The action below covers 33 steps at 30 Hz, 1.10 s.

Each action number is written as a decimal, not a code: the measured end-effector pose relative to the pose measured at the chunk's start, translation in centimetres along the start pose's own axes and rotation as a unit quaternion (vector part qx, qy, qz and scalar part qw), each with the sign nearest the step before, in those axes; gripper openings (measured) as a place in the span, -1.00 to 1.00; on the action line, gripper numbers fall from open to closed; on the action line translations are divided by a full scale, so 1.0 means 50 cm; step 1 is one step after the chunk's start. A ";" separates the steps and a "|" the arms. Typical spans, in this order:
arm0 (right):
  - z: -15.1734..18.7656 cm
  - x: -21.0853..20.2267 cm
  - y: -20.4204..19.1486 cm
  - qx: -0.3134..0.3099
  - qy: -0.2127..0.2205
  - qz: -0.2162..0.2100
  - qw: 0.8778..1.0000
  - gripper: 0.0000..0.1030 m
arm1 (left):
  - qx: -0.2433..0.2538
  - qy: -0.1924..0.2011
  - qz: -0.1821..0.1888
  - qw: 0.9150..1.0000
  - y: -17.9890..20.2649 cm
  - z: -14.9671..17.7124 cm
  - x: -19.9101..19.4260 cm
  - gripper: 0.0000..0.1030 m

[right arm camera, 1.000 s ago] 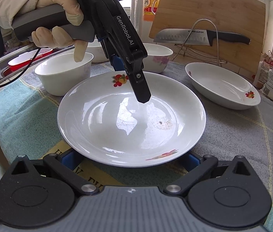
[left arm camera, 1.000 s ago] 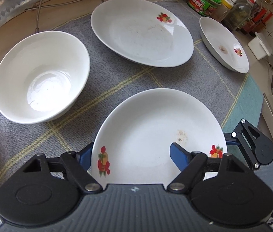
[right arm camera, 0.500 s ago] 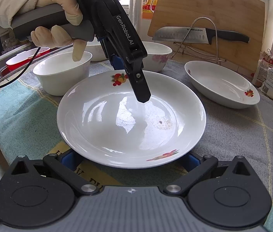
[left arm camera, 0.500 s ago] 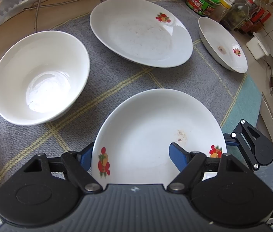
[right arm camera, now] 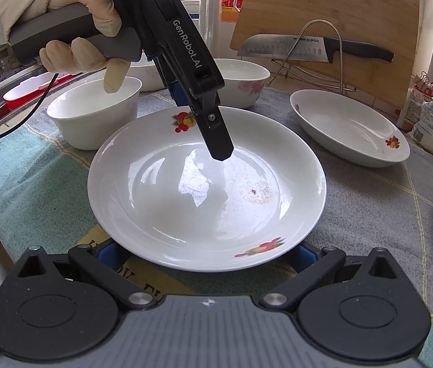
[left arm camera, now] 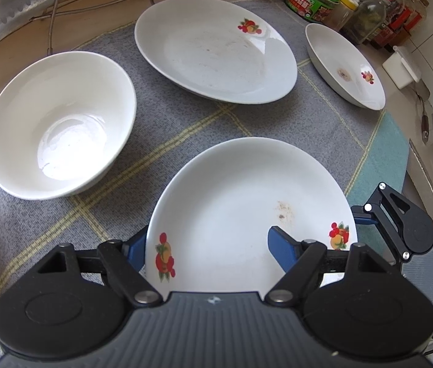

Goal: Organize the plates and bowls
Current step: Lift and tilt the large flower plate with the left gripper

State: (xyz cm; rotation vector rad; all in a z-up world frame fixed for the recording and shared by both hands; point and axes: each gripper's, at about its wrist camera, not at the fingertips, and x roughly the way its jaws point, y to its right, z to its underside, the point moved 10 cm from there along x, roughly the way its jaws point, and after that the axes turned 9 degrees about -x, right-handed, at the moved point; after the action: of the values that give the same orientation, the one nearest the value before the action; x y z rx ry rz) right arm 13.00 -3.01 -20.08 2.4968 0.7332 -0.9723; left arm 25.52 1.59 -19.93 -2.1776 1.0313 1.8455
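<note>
You've got the near plate (right arm camera: 207,190) bracketed from both sides here, sitting flat on the grey cloth (left arm camera: 185,122). Your left gripper (left arm camera: 207,245) straddles its rim, one blue pad under the edge and one hanging over the well, spread with no pinch on it. The right gripper (right arm camera: 207,253) has both pads tucked under the opposite rim, spread wide, not squeezing anything either. Looks to me like the pickup step. Next you probably want to close on the rim, lift it level, and stack it onto the far plate (left arm camera: 216,49).
</note>
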 end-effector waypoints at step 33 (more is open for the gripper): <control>0.015 -0.079 0.113 -0.031 0.012 -0.010 0.999 1.00 | -0.011 0.026 -0.005 1.000 0.112 -0.050 -0.004 0.52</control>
State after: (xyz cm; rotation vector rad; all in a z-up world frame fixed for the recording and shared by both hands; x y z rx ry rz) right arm 13.44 -9.19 -17.04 2.4559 0.7856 -0.9130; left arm 24.50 -3.82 -17.25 -2.2510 1.0120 1.8122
